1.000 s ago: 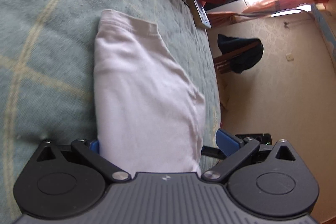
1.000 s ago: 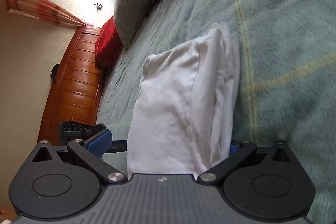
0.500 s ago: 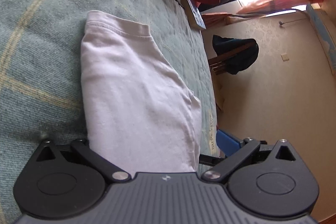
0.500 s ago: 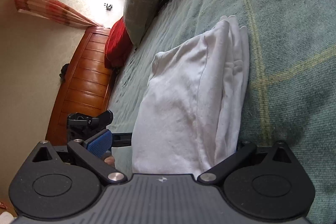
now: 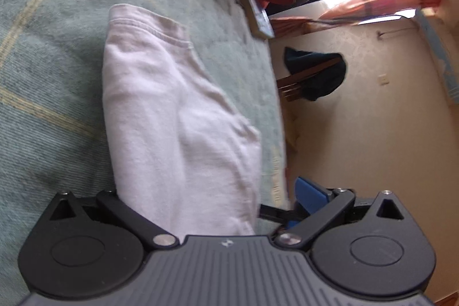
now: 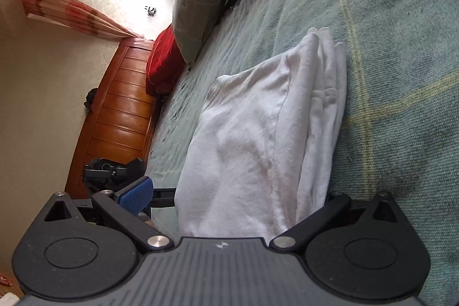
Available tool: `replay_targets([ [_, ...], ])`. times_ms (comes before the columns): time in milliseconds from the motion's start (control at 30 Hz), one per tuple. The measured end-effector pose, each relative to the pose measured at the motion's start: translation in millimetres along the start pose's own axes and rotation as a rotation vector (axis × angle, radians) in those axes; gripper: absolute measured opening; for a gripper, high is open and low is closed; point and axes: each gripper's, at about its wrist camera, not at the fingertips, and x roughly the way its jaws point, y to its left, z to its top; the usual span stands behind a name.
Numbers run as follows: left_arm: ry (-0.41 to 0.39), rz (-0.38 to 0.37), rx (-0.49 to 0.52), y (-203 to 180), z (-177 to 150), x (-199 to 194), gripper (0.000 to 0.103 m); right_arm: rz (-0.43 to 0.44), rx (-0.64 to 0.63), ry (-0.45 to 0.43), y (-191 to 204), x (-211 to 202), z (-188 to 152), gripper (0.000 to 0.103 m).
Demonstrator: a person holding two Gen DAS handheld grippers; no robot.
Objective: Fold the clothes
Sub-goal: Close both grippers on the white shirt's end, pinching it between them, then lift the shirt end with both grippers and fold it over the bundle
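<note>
A folded white garment (image 5: 172, 119) lies on the green checked bedspread (image 5: 43, 62). My left gripper (image 5: 212, 191) is open around its near end. Its blue right pad (image 5: 308, 191) stands clear of the cloth, while the left finger is hidden under the fold against the bed. In the right wrist view the same garment (image 6: 252, 134) shows stacked layers along its right edge. My right gripper (image 6: 233, 191) is open around it too. That gripper's blue left pad (image 6: 137, 191) is free in the air and its right finger is hidden beneath the layers.
A grey pillow (image 6: 198, 7) and a red cushion (image 6: 165, 62) lean against a wooden bed board (image 6: 114, 119). A book (image 5: 258, 16) lies near the bed edge. A chair with dark clothing (image 5: 315, 73) stands on the floor beyond it.
The left gripper's left blue pad, visible a second ago, is now hidden under the garment. Both views have shifted a little along the cloth. Both grippers stay wide apart.
</note>
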Motion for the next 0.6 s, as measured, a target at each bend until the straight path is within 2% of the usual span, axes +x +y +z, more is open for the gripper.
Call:
replay_targets([
  [133, -0.006, 0.002, -0.006, -3, -1, -1, 0.101, -0.009, -0.03, 0.005, 13, 1, 0, 0.103],
  [333, -0.011, -0.008, 0.038, -21, -2, -6, 0.101, -0.021, -0.074, 0.014, 33, 3, -1, 0.103],
  [600, -0.048, 0.001, 0.065, -33, 0, -28, 0.101, 0.001, -0.121, 0.051, 51, 15, 1, 0.103],
])
